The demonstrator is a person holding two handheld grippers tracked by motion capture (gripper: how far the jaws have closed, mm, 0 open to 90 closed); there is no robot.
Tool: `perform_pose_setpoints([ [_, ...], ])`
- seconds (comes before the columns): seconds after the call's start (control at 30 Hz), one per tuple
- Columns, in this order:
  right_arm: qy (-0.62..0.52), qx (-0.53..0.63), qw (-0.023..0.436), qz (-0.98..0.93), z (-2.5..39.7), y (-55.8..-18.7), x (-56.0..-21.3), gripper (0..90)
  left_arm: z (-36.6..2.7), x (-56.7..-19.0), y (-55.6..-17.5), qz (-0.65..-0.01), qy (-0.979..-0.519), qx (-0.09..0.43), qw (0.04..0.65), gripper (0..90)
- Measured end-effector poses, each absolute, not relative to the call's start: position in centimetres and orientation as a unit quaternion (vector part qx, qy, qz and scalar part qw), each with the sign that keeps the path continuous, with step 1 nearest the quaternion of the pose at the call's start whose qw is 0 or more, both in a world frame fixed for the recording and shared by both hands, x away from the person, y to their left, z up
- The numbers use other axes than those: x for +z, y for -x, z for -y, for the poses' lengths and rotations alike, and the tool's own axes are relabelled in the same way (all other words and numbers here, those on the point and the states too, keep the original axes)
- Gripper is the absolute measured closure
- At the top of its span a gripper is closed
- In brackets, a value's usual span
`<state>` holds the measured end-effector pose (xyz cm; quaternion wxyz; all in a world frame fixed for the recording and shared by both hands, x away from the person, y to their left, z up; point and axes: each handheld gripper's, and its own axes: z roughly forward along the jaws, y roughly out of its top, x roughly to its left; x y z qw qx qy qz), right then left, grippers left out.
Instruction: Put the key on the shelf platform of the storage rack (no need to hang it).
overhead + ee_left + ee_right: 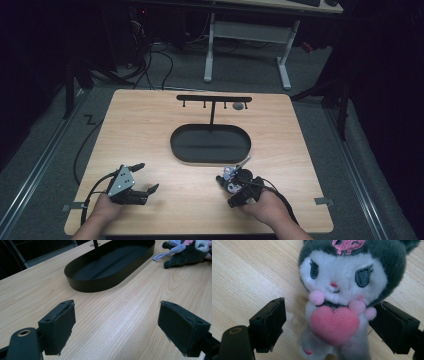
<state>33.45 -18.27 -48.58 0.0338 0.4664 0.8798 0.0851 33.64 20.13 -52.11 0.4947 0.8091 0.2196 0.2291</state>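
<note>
A small plush toy [233, 178] with a dark grey hood, a white face and a pink heart [334, 323] lies on the wooden table [150, 130] at the front right. My right gripper [231, 183] is open around it, one jaw on each side of the toy's body [342, 290]. The left jaw stands clear of the toy and the right jaw is close to its arm. A lavender strap [160, 257] trails from the plush [187, 251]. At the front left my left gripper [149, 176] is open over bare wood, nothing between its pads [58, 327].
A black oval tray [210, 159] sits mid-table, its wall [100, 283] ahead of the left gripper. A black T-shaped hook rack [214, 98] rises behind it, a small grey round thing [238, 106] near its right end. A white-legged desk [250, 35] and cables [150, 65] lie beyond.
</note>
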Motion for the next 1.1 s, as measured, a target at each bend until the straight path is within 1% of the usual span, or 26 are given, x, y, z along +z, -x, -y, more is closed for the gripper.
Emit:
perform_pose_setpoints([
  [0.4, -0.47, 0.076, 0.026, -0.879, 18.27, -33.72, -49.04, 16.1, -20.14, -52.1, -33.66, -0.22, -0.809, 0.229, 0.495, 15.4],
  [0.73, -0.469, 0.078, 0.029, -0.879, 18.25, -33.43, -49.09, 17.2, -20.16, -52.1, -33.69, -0.221, -0.809, 0.229, 0.495, 15.4],
  [0.87, -0.473, 0.079, 0.028, -0.877, 18.53, -33.47, -49.02, 22.1, -20.15, -52.1, -33.69, -0.221, -0.809, 0.229, 0.495, 15.4],
  [1.1, -0.476, 0.083, 0.034, -0.875, 19.09, -33.14, -48.44, 26.8, -20.11, -52.11, -33.64, -0.219, -0.809, 0.23, 0.495, 15.4],
])
